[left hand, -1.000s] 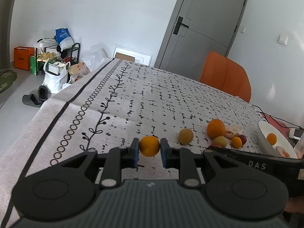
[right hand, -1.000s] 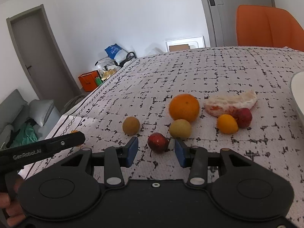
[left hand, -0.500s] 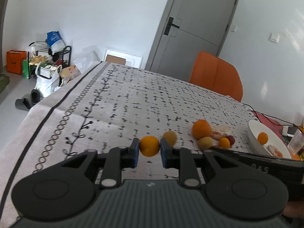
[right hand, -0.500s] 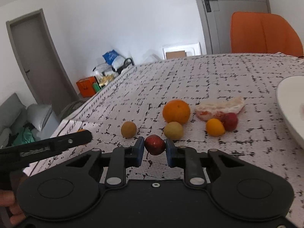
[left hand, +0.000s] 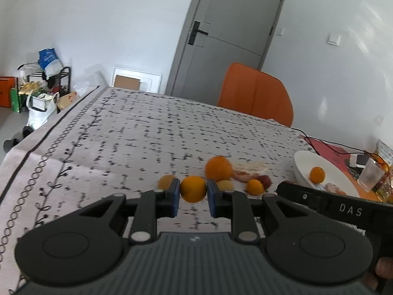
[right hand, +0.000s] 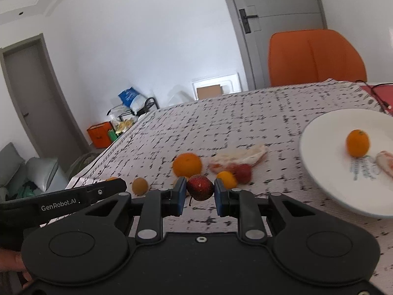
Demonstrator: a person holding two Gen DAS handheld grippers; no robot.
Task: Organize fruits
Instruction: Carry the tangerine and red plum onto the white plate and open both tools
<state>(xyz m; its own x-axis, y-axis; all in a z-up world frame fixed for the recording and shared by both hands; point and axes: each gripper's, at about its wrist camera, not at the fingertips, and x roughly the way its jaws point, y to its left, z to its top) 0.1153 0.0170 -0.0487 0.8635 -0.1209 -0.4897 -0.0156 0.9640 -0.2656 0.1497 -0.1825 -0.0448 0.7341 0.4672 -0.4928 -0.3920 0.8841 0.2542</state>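
Note:
My left gripper (left hand: 193,196) is shut on a small orange fruit (left hand: 193,188) and holds it above the table. My right gripper (right hand: 199,195) is shut on a dark red fruit (right hand: 199,187), also lifted. On the patterned tablecloth lie a big orange (right hand: 187,164), a brown round fruit (right hand: 140,186), a small orange fruit (right hand: 227,179), a red fruit (right hand: 243,174) and a peeled pale segment (right hand: 239,158). A white plate (right hand: 319,152) at the right holds an orange (right hand: 357,143) and a pale piece (right hand: 385,164). The plate also shows in the left wrist view (left hand: 304,164).
An orange chair (right hand: 314,56) stands behind the table's far edge. A red mat with cables (left hand: 331,147) and a clear glass (left hand: 371,175) lie beyond the plate. The table's left edge (left hand: 49,132) drops to the floor with bags and a rack.
My right gripper closed on the dark red fruit and lifted it toward the plate. My left gripper, still holding its orange fruit, has moved right, closer to the fruit pile.

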